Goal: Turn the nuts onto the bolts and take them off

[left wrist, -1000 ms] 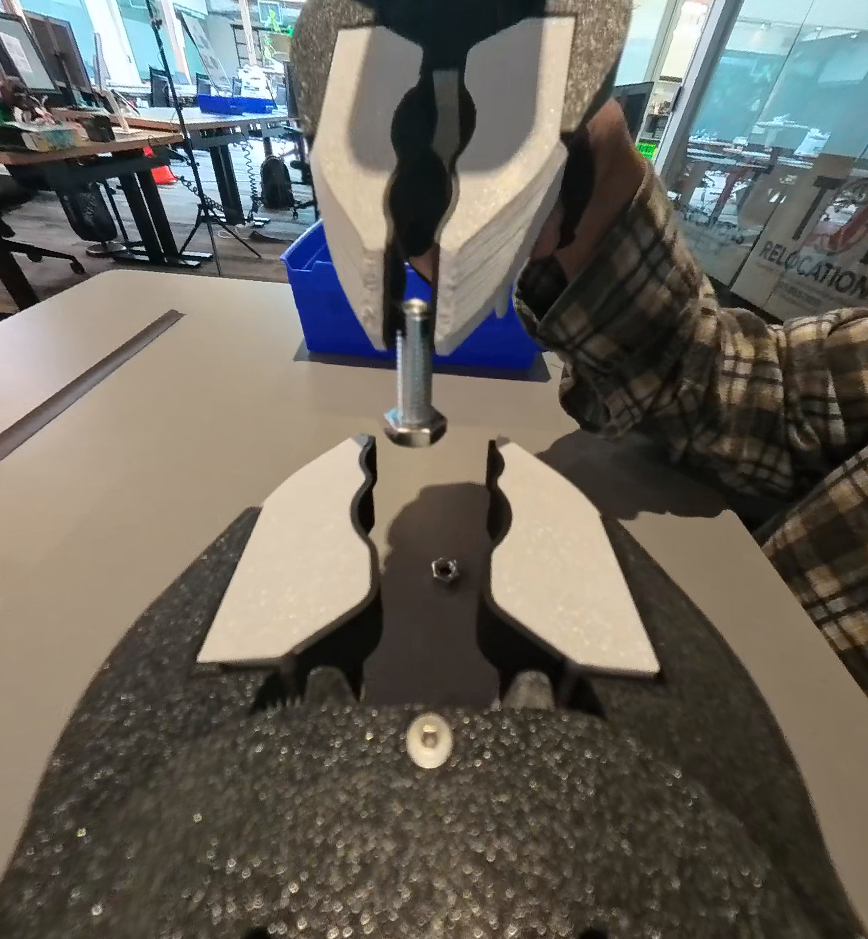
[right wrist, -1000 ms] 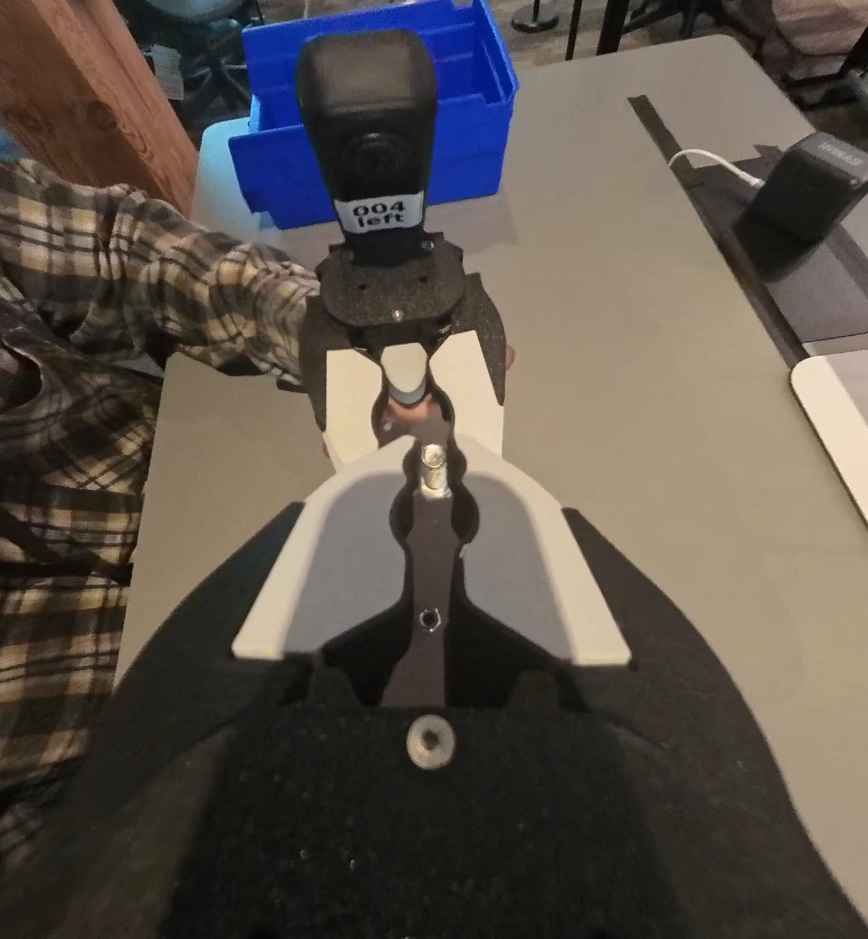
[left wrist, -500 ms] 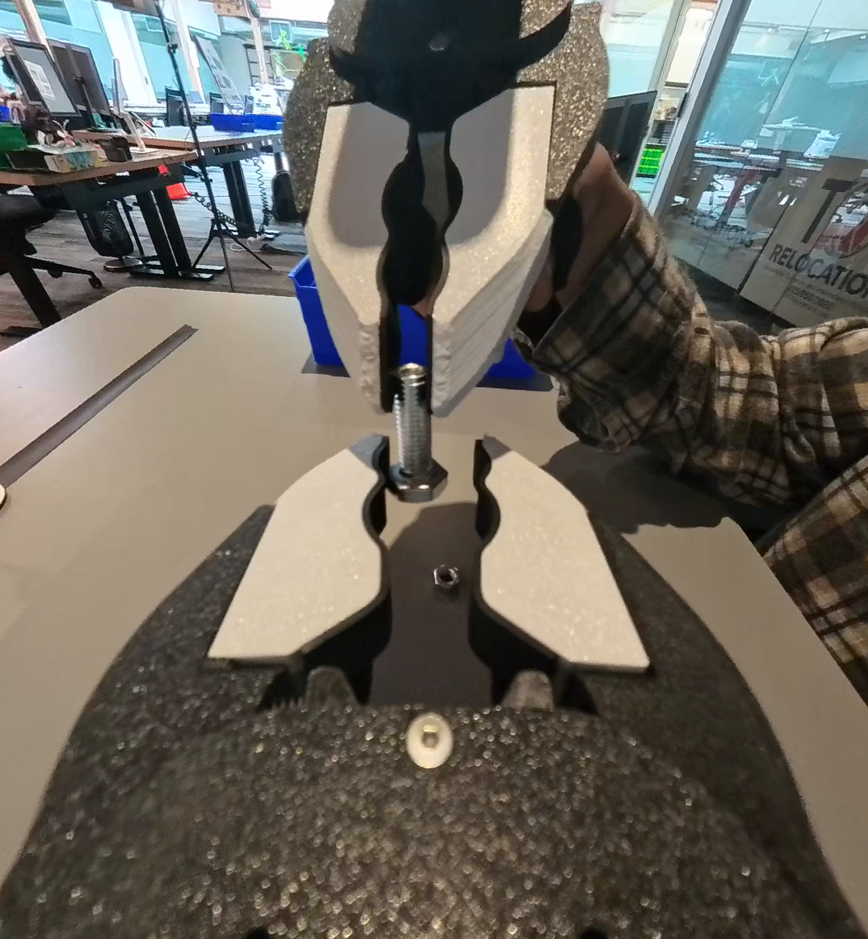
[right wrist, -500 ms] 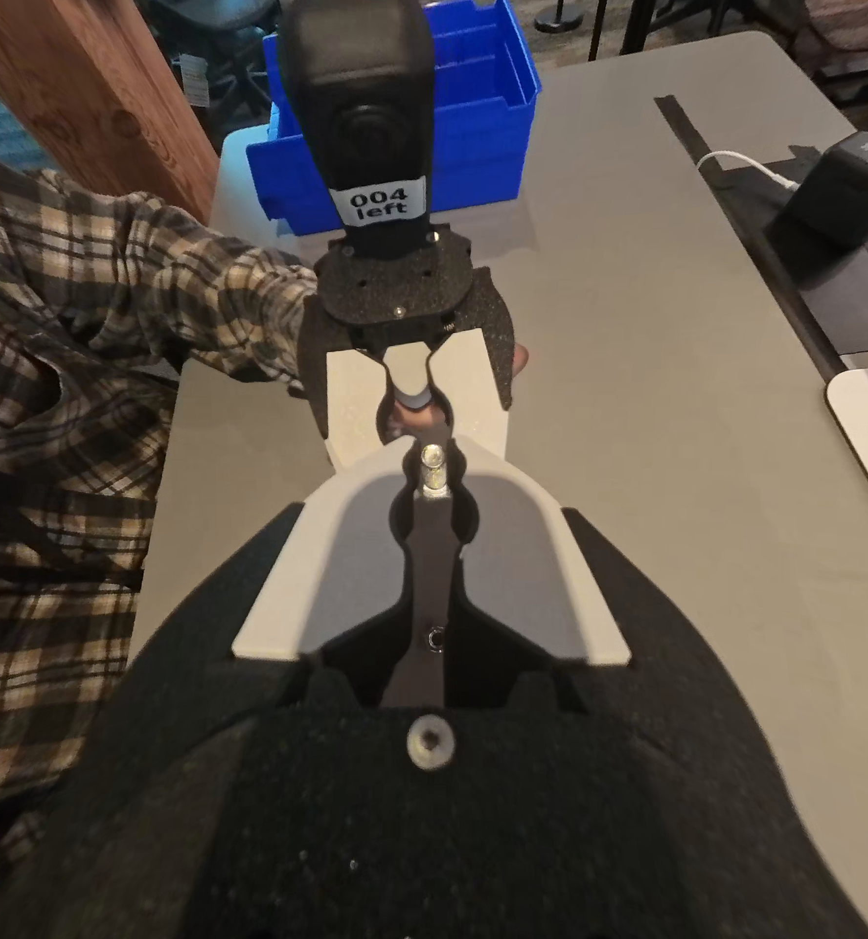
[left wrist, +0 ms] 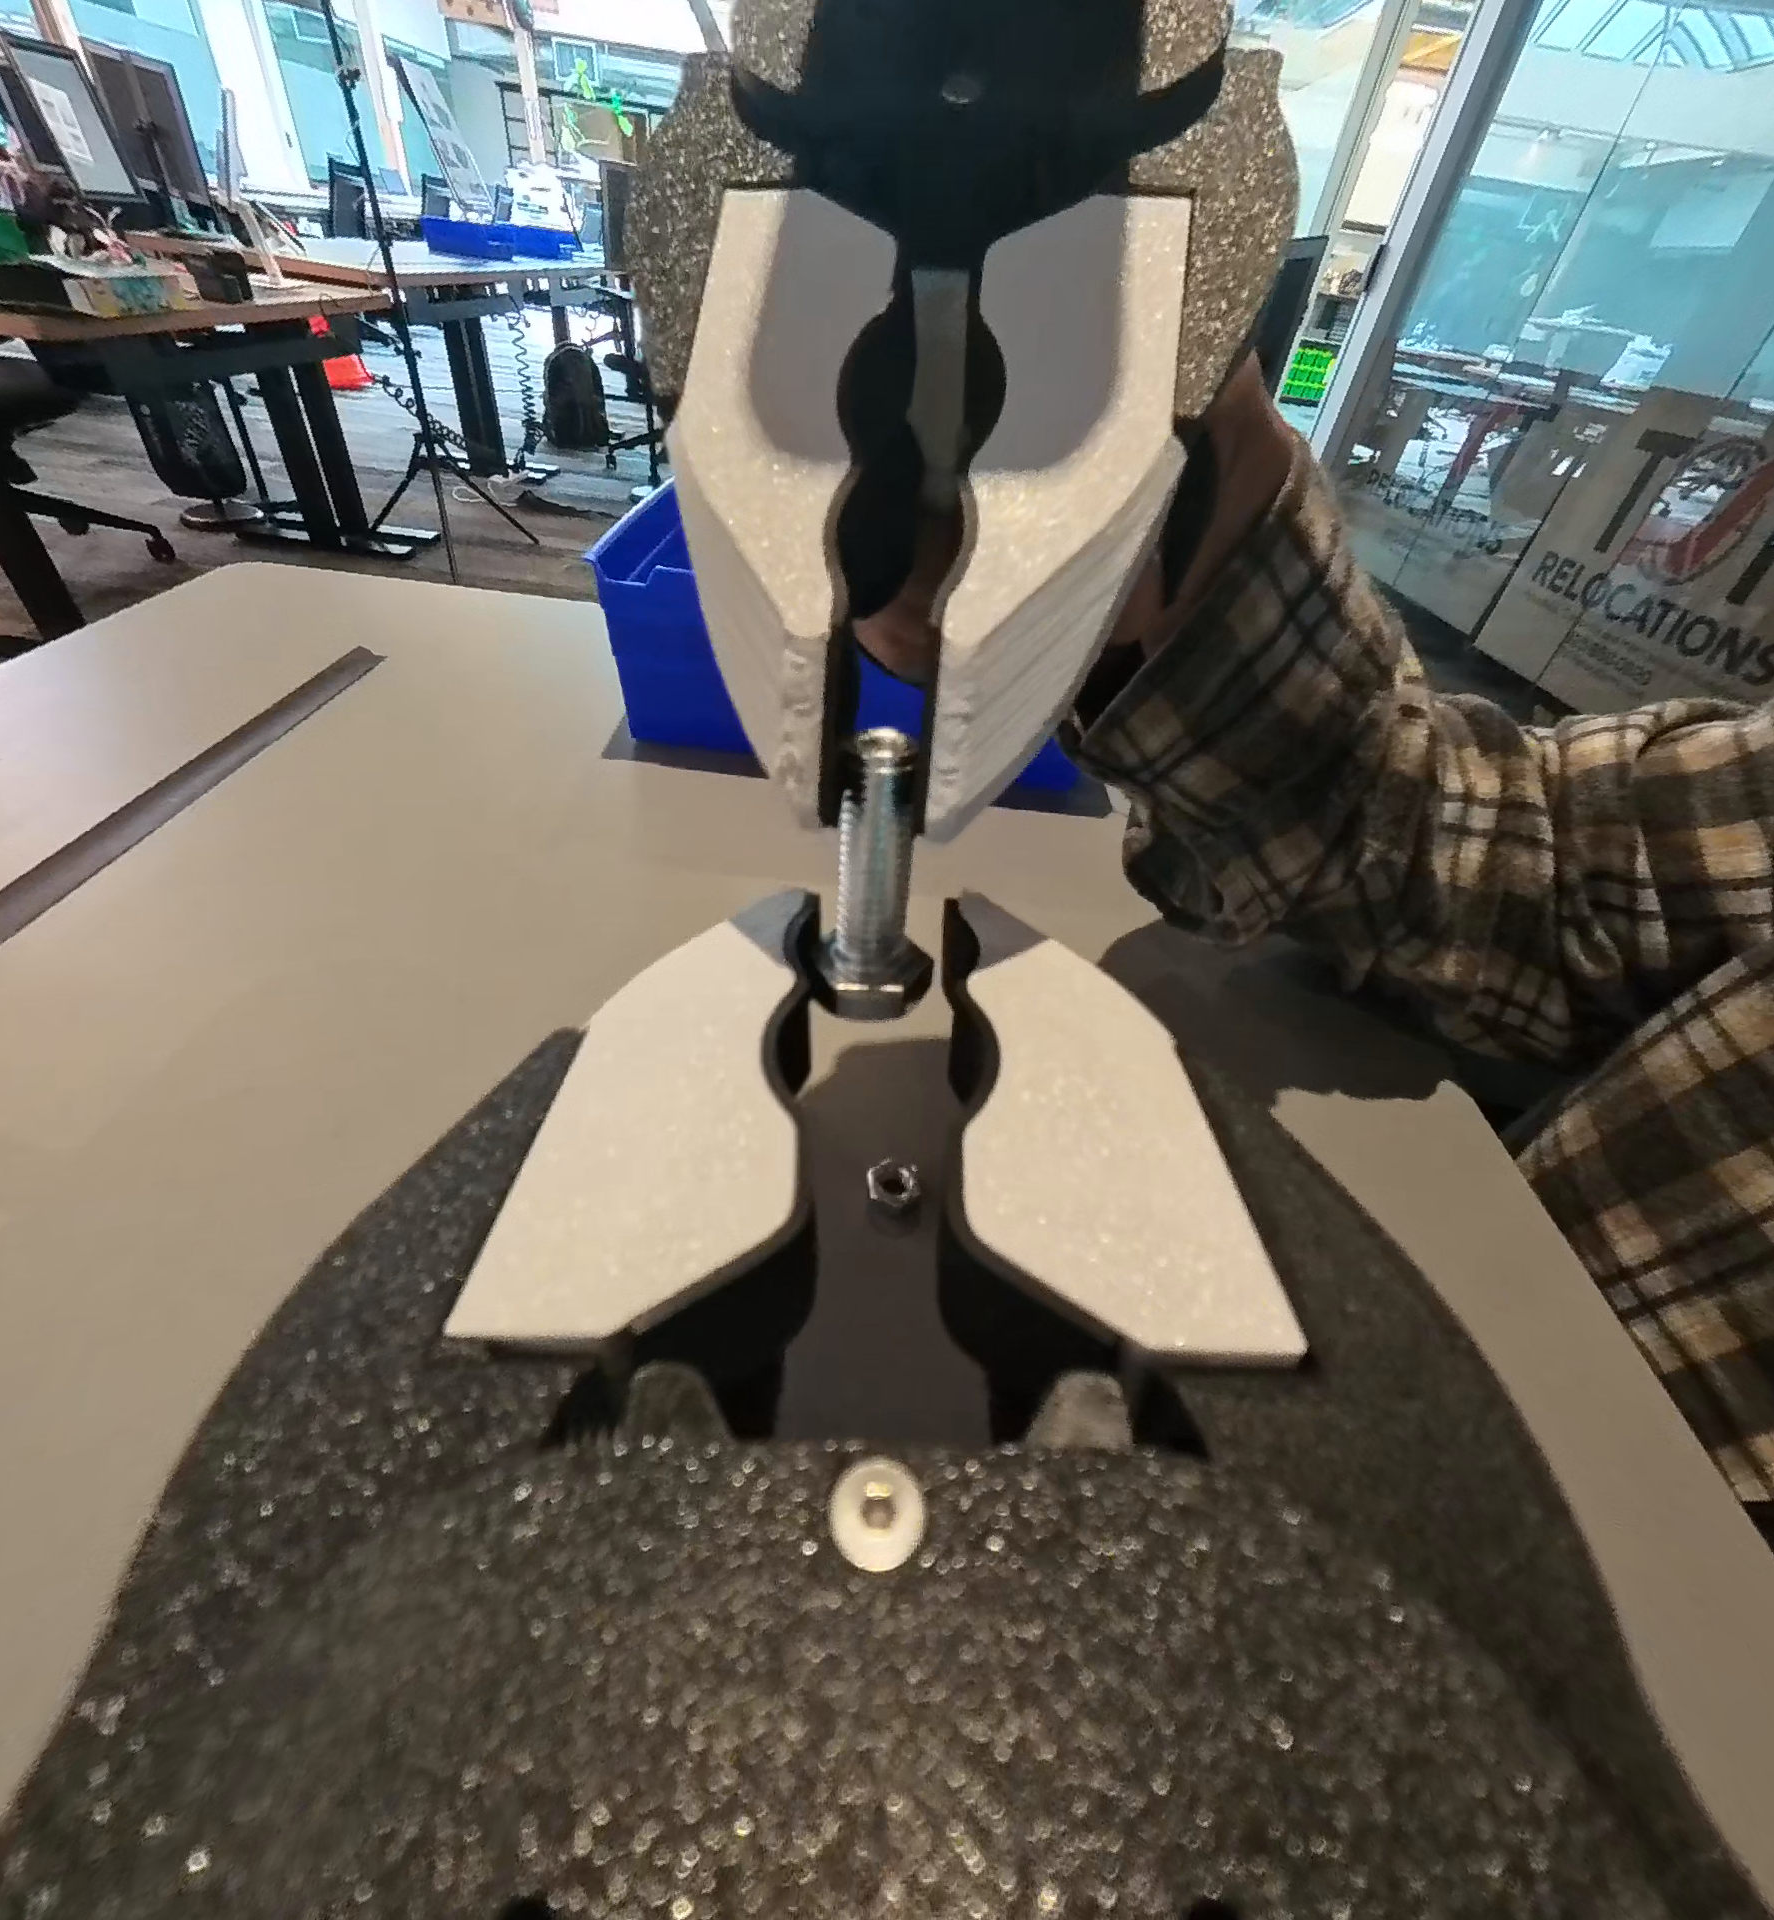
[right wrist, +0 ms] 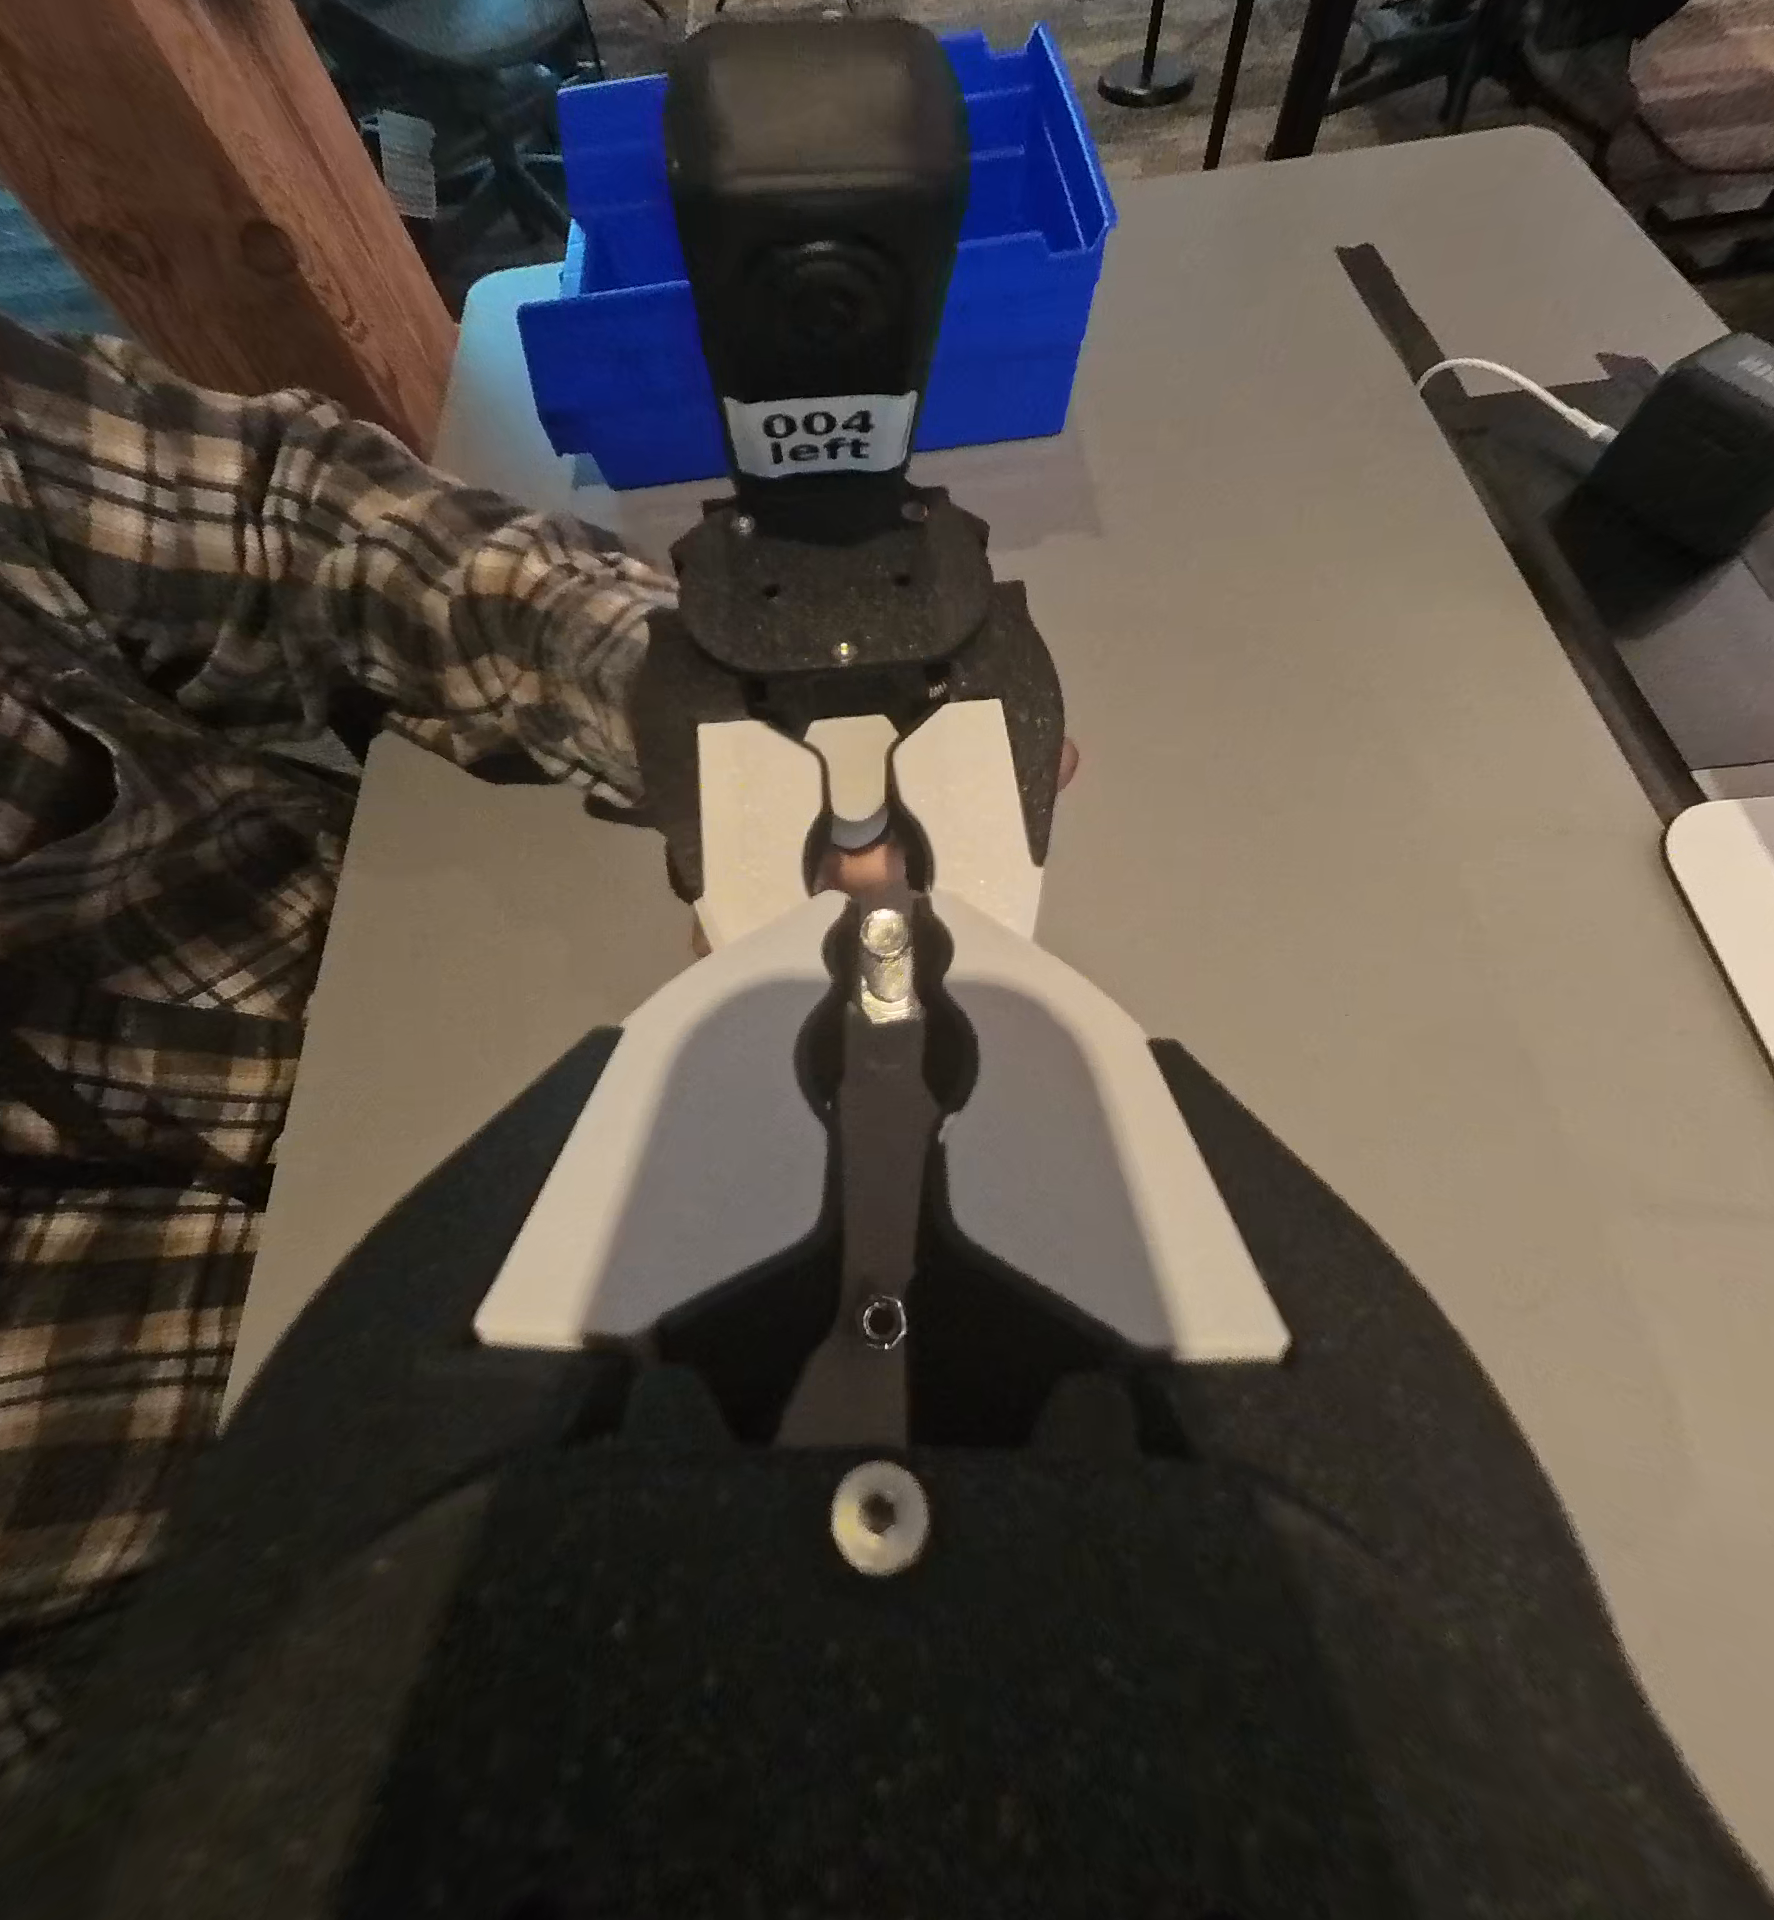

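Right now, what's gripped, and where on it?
The right gripper pinches the bolt by its threaded tip, head down. The left gripper brackets the head, jaws open.

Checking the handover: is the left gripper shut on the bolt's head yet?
Not yet. The left gripper is open: its fingers flank the bolt head with gaps. The right gripper holds the threaded end.

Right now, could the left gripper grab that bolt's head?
Probably yes: the left gripper is open, the head of the bolt sits between its fingertips while the right gripper clamps the threaded end.
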### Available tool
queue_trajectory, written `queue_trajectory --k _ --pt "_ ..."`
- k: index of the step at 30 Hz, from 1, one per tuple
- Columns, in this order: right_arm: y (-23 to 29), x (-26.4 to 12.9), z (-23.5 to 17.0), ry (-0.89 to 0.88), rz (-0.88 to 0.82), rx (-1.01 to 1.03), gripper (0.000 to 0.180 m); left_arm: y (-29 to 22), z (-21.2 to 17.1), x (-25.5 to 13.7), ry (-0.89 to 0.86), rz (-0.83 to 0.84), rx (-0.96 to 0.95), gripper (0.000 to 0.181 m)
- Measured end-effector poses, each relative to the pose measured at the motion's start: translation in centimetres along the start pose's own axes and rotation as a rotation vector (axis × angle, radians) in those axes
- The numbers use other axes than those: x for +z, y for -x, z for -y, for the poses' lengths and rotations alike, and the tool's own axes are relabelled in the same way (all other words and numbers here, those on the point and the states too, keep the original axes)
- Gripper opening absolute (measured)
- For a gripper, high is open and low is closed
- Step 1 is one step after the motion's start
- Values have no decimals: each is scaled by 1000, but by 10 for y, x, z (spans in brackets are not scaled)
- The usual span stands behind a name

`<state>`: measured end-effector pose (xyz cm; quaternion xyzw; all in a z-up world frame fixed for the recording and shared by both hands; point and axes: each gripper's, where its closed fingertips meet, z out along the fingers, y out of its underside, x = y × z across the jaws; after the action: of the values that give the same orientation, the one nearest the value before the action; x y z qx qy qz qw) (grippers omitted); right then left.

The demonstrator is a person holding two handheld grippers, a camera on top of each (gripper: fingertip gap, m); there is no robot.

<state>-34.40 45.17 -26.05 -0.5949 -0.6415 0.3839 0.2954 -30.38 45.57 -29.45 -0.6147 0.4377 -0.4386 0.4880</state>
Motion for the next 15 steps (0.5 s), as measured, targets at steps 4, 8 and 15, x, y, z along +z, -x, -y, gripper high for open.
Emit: queue_trajectory --k 4,8,15 --pt "1 1 -1 7 8 0 9 -1 1 0 -1 -4 -3 20" --pt "2 1 0 2 10 -4 9 -1 1 0 -2 -5 -3 18" --pt "2 3 -1 10 16 -9 9 -2 -2 0 22 -10 -8 16"
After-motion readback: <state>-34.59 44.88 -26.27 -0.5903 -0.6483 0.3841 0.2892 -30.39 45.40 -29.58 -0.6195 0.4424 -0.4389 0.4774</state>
